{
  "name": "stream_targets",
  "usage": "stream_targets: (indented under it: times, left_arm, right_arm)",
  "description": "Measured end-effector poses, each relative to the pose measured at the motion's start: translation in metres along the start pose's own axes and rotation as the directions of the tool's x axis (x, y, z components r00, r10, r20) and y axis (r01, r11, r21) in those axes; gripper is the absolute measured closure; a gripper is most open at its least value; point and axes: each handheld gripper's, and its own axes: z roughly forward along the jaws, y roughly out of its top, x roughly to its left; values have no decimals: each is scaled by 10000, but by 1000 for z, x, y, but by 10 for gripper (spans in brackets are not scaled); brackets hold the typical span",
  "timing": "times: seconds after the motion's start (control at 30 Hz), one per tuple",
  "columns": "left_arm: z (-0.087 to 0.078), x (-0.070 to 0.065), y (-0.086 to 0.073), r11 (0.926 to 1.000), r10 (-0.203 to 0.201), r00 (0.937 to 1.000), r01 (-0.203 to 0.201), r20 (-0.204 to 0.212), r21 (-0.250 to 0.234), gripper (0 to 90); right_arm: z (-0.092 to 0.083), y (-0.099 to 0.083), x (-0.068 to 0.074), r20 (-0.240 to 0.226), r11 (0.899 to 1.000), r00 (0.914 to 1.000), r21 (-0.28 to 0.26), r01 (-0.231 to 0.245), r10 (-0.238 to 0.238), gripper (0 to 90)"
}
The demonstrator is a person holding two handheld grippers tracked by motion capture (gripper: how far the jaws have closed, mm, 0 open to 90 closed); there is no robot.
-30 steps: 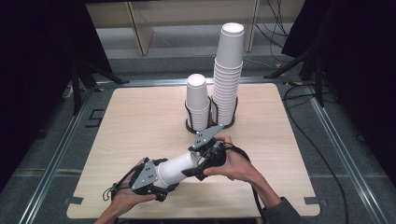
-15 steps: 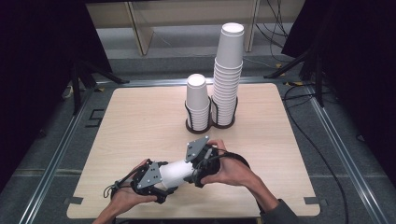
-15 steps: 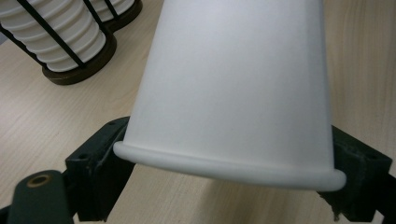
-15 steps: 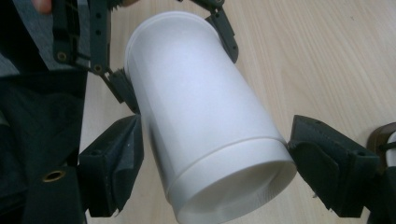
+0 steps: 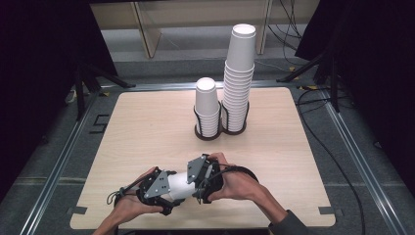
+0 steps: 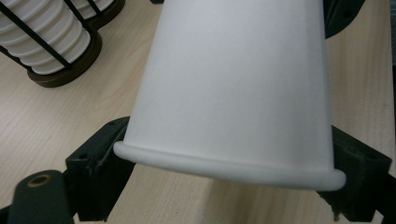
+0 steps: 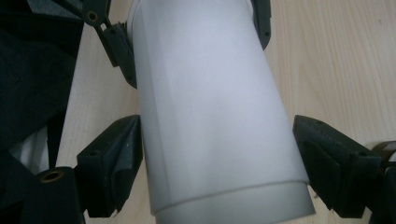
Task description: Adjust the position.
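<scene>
A white paper cup [image 5: 180,185] lies on its side just above the table's front edge, held between both grippers. My left gripper [image 5: 166,190] is shut on its rim end; in the left gripper view the rolled rim [image 6: 224,163] sits between the two black jaws. My right gripper [image 5: 195,181] is shut on the narrow base end, and in the right gripper view the cup [image 7: 210,116] runs away from the camera with a jaw pressed on each side. The left gripper's fingers [image 7: 119,51] show at the cup's far end.
Two stacks of white cups stand in a black wire holder [image 5: 210,133] at mid-table: a short stack [image 5: 207,105] and a tall stack [image 5: 239,73]. The short stack's ribbed side [image 6: 46,37] shows beyond the cup. Bare light-wood table [image 5: 142,127] surrounds them. A cable [image 5: 337,166] lies right of the table.
My right gripper has come down and left along the cup toward the left gripper, so less cup shows between them. The left gripper stayed near the front edge.
</scene>
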Motion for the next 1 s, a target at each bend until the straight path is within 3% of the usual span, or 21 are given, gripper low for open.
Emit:
stream_targets:
  times: [0.37, 0.43, 0.5, 0.6, 0.67, 0.77, 0.87, 0.9, 0.97, 1.0]
  left_arm:
    - [-1, -1, 1, 9999, 57, 10000, -55, 82, -147, 134]
    - [-1, -1, 1, 9998, 25, 9999, -23, 113, -184, 131]
    - [-1, 0, -1, 9987, -40, 9999, 47, 143, -498, 119]
    - [0, 2, -6, 9871, -513, 9984, 545, 252, -1505, 88]
    - [0, 6, -9, 9705, -1070, 9933, 1138, 433, -2125, 58]
    - [-4, 12, -13, 9475, -1371, 9877, 1528, 748, -2809, 54]
    - [-8, 16, -15, 9092, -1978, 9755, 2192, 959, -3540, 56]
    - [-10, 18, -17, 8907, -2184, 9695, 2446, 1112, -3831, 69]
    - [-13, 20, -18, 8640, -2476, 9601, 2795, 1300, -4188, 132]
    - [-14, 21, -18, 8527, -2544, 9584, 2855, 1296, -4376, 144]
  right_arm:
    - [8, 1, 2, -56, 9980, 9985, 287, 555, -553, 207]
    - [8, 1, 3, -146, 9984, 9988, 297, 472, -467, 211]
    - [9, 0, 1, -111, 9979, 9982, 267, 587, -584, 212]
    - [5, -3, -1, -253, 9990, 9987, -6, 453, -453, 211]
    - [2, -6, -4, -361, 9992, 9990, -323, 246, -257, 221]
    - [-3, -11, -7, -685, 9951, 9969, -885, -438, 378, 224]
    - [-9, -17, -11, -873, 9840, 9930, -1525, -920, 793, 224]
    - [-12, -20, -13, -855, 9813, 9923, -1632, -1024, 893, 224]
    - [-18, -25, -17, -795, 9722, 9904, -1969, -1270, 1133, 225]
    - [-21, -28, -20, -750, 9648, 9890, -2216, -1415, 1278, 225]
